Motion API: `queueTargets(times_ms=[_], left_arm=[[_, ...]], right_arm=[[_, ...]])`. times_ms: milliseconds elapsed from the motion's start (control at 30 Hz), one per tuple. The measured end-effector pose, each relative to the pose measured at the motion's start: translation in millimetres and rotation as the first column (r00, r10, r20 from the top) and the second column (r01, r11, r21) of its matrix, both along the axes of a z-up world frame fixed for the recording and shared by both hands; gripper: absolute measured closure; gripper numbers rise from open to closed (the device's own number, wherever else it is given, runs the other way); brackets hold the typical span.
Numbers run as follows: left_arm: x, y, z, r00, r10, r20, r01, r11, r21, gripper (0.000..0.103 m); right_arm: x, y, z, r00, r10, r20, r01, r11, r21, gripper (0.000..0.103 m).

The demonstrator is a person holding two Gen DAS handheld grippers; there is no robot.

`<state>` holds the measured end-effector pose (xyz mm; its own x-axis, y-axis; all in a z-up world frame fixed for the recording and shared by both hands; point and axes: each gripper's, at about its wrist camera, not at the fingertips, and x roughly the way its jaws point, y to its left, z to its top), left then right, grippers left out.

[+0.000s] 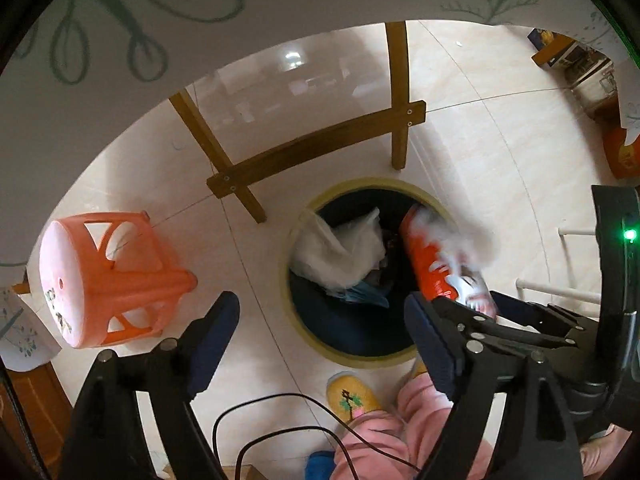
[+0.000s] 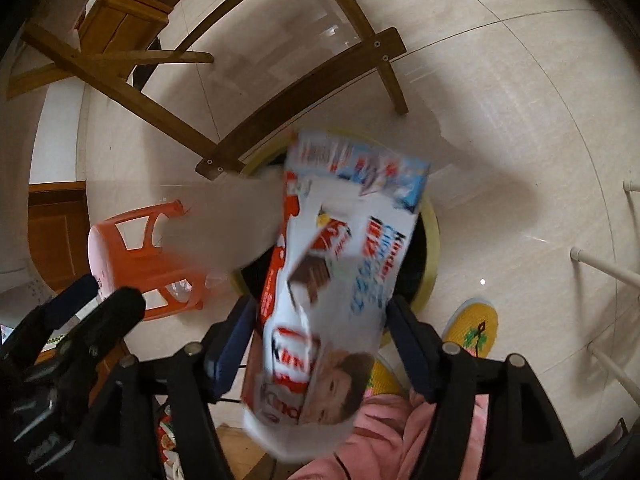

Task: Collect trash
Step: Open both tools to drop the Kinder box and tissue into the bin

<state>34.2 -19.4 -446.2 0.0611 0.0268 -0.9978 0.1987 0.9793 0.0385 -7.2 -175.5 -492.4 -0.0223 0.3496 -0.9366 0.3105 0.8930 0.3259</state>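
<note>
Tools hang over the yellow-rimmed trash bin [image 1: 352, 360] so waste drops straight in: the left tool [image 1: 320, 340] gapes empty, the right tool [image 2: 320, 344] stands spread around a blurred Kinder chocolate wrapper [image 2: 340, 264], contact unclear, its lower end hiding the bin's contents.

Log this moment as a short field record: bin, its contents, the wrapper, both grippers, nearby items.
bin: round, dark inside, yellowish rim, on the tiled floor
contents: crumpled white plastic bag
wrapper: red and white Kinder package, blurred, above the bin mouth
right gripper: open, package between the fingers, not pressed
left gripper: open, empty
nearby: orange plastic stool, yellow slipper
</note>
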Motion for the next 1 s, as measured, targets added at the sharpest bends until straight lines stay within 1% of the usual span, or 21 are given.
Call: queueTargets(times_ms=[67,133,233,367,433,533,633,767,867,1000], left_arm=[[0.6,1.3,-1.1,1.0,-0.008,0.003,0.008,1.0,0.014,0.009],[1.6,4.0,-2.6,1.0,-0.008,0.007,0.008,1.0,0.027,0.005],[3.1,5.9,-4.6,1.0,-0.002,0.0,0.002,0.999,0.037,0.003],[1.8,5.2,1.1,1.0,0.005,-0.014,-0.004,1.0,0.031,0.003],[0.0,4.4,7.0,1.0,0.005,-0.019,-0.004,1.0,0.024,0.003],[-3.6,2.2,23.3,1.0,0.006,-0.03,-0.005,1.0,0.016,0.003],[-6.5,-0.2,45.9,0.999,0.003,-0.034,-0.003,1.0,0.01,0.003],[-9.7,-2.3,86.2,1.0,-0.001,-0.022,0.001,1.0,0.005,0.003],[-11.2,-0.9,122.4,1.0,0.012,-0.005,-0.012,1.0,-0.01,0.003],[-14.4,3.6,179.1,0.998,0.031,0.048,-0.03,0.999,-0.025,0.003]], right_arm=[[-1.1,-0.2,0.0,1.0,-0.017,0.013,0.017,1.0,0.0,0.033],[-3.0,-2.3,0.4,0.999,-0.036,0.02,0.036,0.999,-0.011,0.033],[-5.9,-6.8,-0.2,0.998,-0.057,0.018,0.057,0.998,-0.033,0.031],[-7.0,-13.1,1.0,0.997,-0.081,0.014,0.082,0.996,-0.045,0.031],[-7.6,-15.1,6.7,0.996,-0.086,0.016,0.087,0.995,-0.046,0.031],[-8.1,-15.9,24.3,0.996,-0.089,0.027,0.09,0.995,-0.045,0.031],[-8.8,-16.6,44.5,0.996,-0.086,0.034,0.087,0.995,-0.047,0.031],[-10.3,-16.8,79.4,0.997,-0.062,0.034,0.064,0.996,-0.069,0.031],[-10.9,-16.8,111.2,0.998,-0.039,0.048,0.043,0.996,-0.073,0.031],[-10.1,-14.3,160.6,0.996,-0.012,0.091,0.018,0.998,-0.063,0.031]])
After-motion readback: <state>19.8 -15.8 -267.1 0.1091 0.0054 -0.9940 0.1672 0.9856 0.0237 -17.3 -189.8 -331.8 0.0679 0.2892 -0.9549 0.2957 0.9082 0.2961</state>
